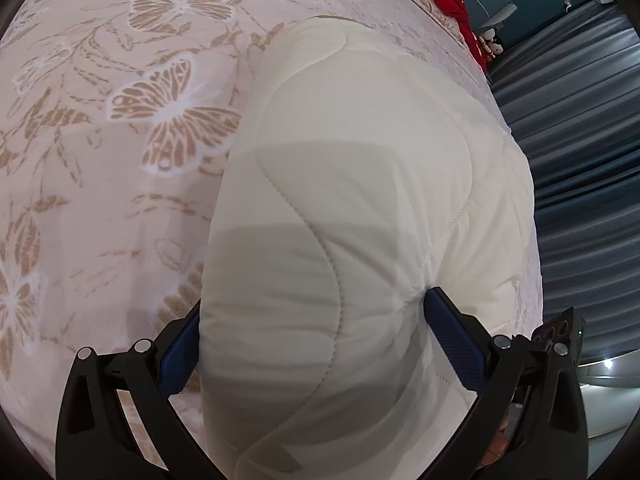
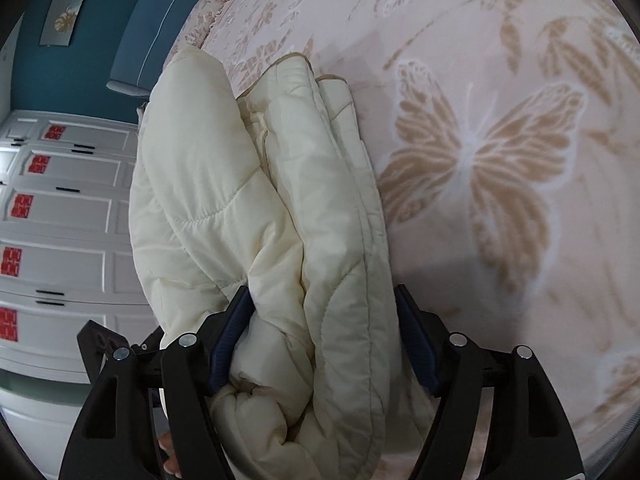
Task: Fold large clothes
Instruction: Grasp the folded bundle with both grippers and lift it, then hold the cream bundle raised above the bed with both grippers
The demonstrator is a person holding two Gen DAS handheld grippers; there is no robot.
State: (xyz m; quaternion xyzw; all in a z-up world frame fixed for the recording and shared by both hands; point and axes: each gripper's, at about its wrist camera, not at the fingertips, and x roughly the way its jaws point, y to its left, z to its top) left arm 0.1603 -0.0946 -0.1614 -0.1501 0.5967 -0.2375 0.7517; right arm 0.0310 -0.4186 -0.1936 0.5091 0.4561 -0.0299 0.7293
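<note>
Clamping the left gripper (image 1: 316, 320) on one end of the folded quilted jacket (image 1: 360, 160), with blue pads (image 1: 452, 344) sunk into the padding and puckering it. Straddling the other end with the right gripper (image 2: 320, 312): jaws wide, one pad (image 2: 236, 328) against the stacked layers, the other just beside the outer edge with no pinch visible; treat as released.

Resting as a thick cream bundle on the butterfly-print bedspread (image 1: 100, 160), along the bed's side edge, far end near the blue headboard (image 2: 152, 40).

Judged step: setting down a completed fold.

Next: release the left grip, then withdraw both tools straight back without dragging the layers. Regrip only if a further fold is needed. Expect springy padding; check for reopening.
</note>
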